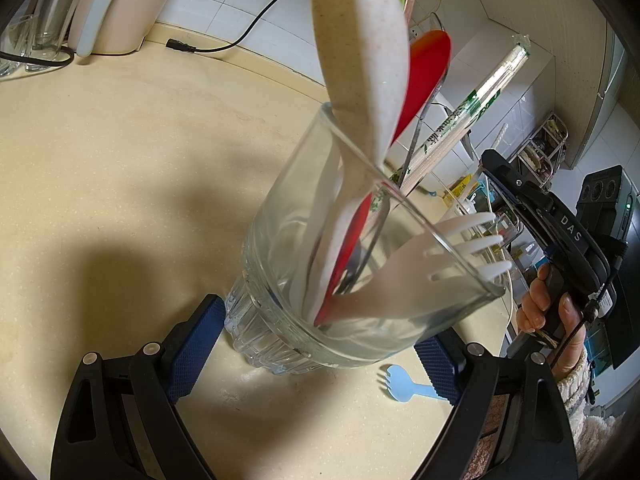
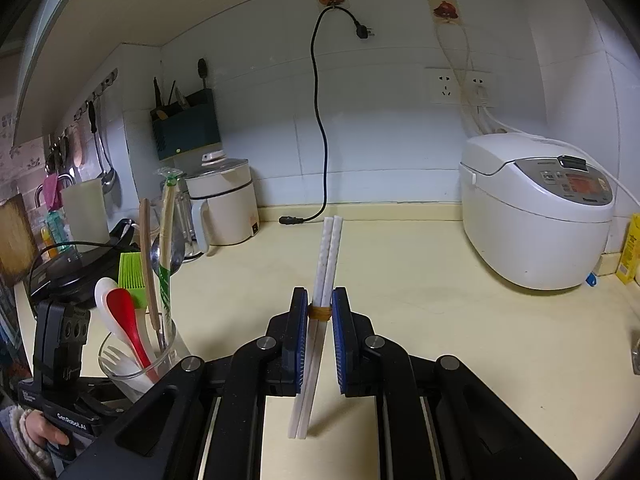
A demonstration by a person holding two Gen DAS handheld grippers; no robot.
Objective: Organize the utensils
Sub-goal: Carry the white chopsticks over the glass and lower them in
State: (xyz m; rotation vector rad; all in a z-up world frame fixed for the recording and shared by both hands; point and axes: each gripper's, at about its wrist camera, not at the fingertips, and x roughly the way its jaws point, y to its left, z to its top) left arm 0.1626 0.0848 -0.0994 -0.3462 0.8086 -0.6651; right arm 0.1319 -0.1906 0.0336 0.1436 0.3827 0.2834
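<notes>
The right gripper (image 2: pixel 320 316) is pinched on a pair of white chopsticks (image 2: pixel 327 264), its blue pads pressed against them at the rubber band (image 2: pixel 319 313) that binds the pair. The chopsticks stand nearly upright in the grip, tips pointing up and away over the cream worktop (image 2: pixel 420 320), lower ends hanging down between the black arms.

The left gripper (image 1: pixel 316 344) has its pads set on either side of the base of a clear glass cup (image 1: pixel 320 280); both blue pads sit against or just beside the ribbed glass, and whether they press it I cannot tell. The cup stands on the worktop near its left end as the right camera sees it. Inside lean a speckled cream spoon (image 1: pixel 360 60), a red spoon (image 1: pixel 424 76), a white plastic fork (image 1: pixel 452 256), paper-wrapped chopsticks (image 1: pixel 468 112) and a thin metal utensil whose kind I cannot make out. A small pale blue fork (image 1: pixel 404 388) lies flat on the worktop just beside the cup's foot, near the left gripper's right pad.

A hand (image 1: pixel 552 312) in a knitted sleeve grips the right gripper's handle.

Farther back, a black power cord (image 2: pixel 320 120) hangs down the tiled wall, its plug end lying at the worktop's rear edge. A white rice cooker (image 2: pixel 536 208) sits toward the rear right corner and a cream electric kettle (image 2: pixel 224 208) toward the rear left.
</notes>
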